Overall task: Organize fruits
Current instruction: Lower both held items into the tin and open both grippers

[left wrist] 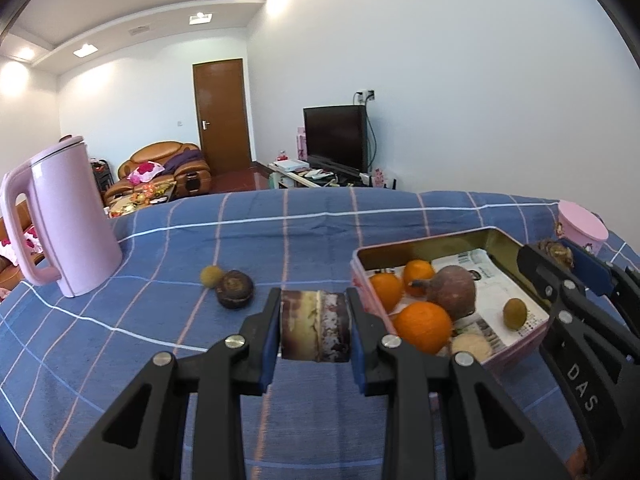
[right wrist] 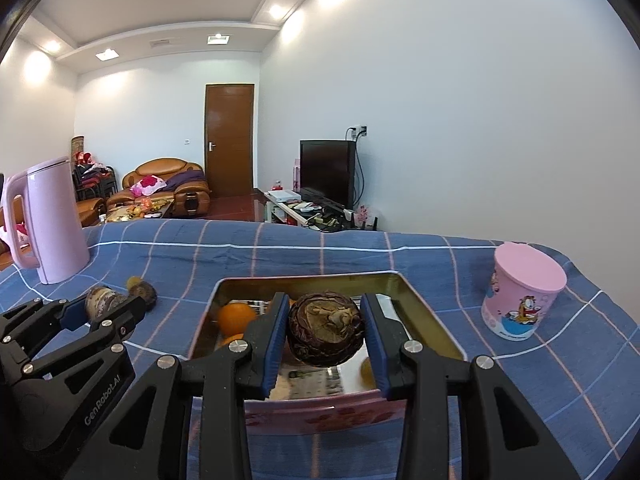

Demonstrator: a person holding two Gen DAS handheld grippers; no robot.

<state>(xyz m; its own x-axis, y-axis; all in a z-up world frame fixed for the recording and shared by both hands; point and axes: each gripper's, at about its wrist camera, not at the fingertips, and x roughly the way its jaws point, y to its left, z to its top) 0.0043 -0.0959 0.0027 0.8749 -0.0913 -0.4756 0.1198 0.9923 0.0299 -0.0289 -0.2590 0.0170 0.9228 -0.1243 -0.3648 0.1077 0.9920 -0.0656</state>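
The left gripper was clenched on a short, mottled brown and cream fruit, held above the blue checked tablecloth just left of the pink tin. In the left wrist view the fruit's flat faces met the blue pads, so its axis ran left to right between the fingers.

The right gripper grasped a round, dark brown fruit over the near part of the tin; its paler, wrinkled end faced the camera.

Inside the tin, the left wrist view showed three oranges, a reddish brown fruit with its stem pointing left, a small olive-green fruit and a pale round piece at the near wall, all lying on printed paper. From the right wrist view most of these were hidden behind the held fruit; only two oranges showed at the left.

On the cloth left of the tin lay a dark fruit touching a small yellow-green one. A pink kettle stood far left. A pink cartoon cup stood right of the tin, seen whole only from the right wrist.
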